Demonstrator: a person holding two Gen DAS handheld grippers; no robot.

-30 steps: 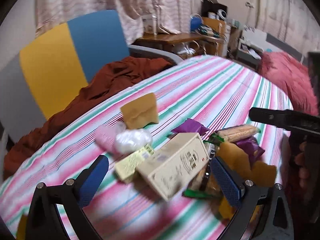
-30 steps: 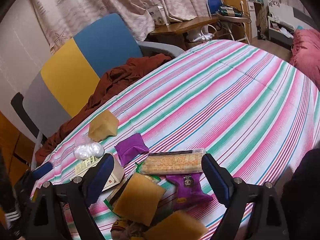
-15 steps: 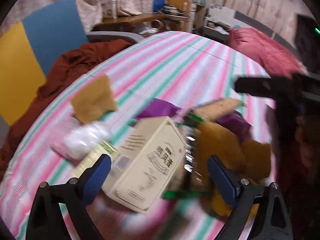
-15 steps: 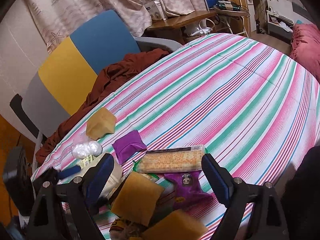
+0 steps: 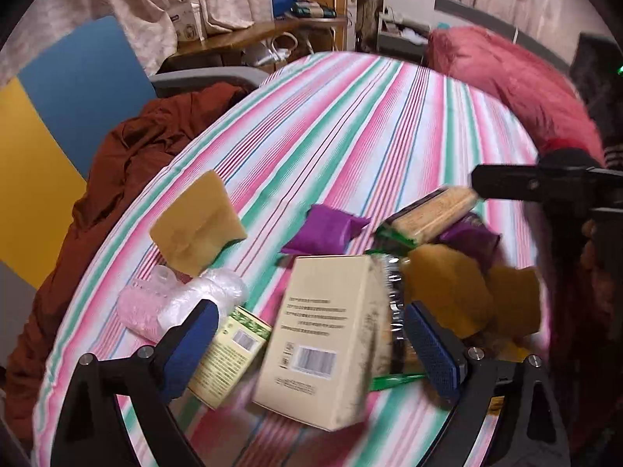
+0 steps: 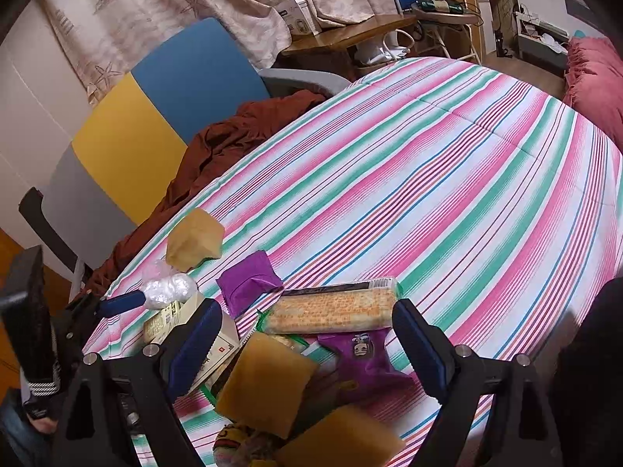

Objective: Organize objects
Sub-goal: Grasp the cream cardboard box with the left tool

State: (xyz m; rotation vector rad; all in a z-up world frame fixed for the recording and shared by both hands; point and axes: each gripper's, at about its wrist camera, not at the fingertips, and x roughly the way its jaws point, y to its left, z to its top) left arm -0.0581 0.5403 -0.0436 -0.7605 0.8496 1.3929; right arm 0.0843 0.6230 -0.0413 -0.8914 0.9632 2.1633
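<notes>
A pile of snack packets lies at the near end of the striped tablecloth [image 6: 428, 179]. My left gripper [image 5: 309, 323] is open, with a cream box [image 5: 327, 334] standing between its blue pads [image 5: 428, 350]; the pads do not press on it. A green tea box [image 5: 229, 354] lies beside its left finger. My right gripper [image 6: 307, 319] hangs open above a cracker pack [image 6: 331, 307] and a purple snack bag [image 6: 362, 354]. Yellow packets [image 6: 264, 381] lie under it. A purple packet [image 6: 249, 284], another yellow packet [image 6: 194, 241] and a clear plastic bag [image 6: 167, 290] lie farther out.
A blue, yellow and grey chair [image 6: 155, 109] draped with a rust-brown cloth [image 6: 233, 136] stands at the table's left edge. A fuzzy pink cushion [image 5: 514, 89] lies at the far right. A cluttered wooden desk [image 6: 350, 35] stands behind. The right gripper's finger [image 5: 525, 186] shows in the left wrist view.
My left gripper has come down and rolled over the pile; the cream box now sits between its fingers and shows its barcode face. The right gripper has stayed still.
</notes>
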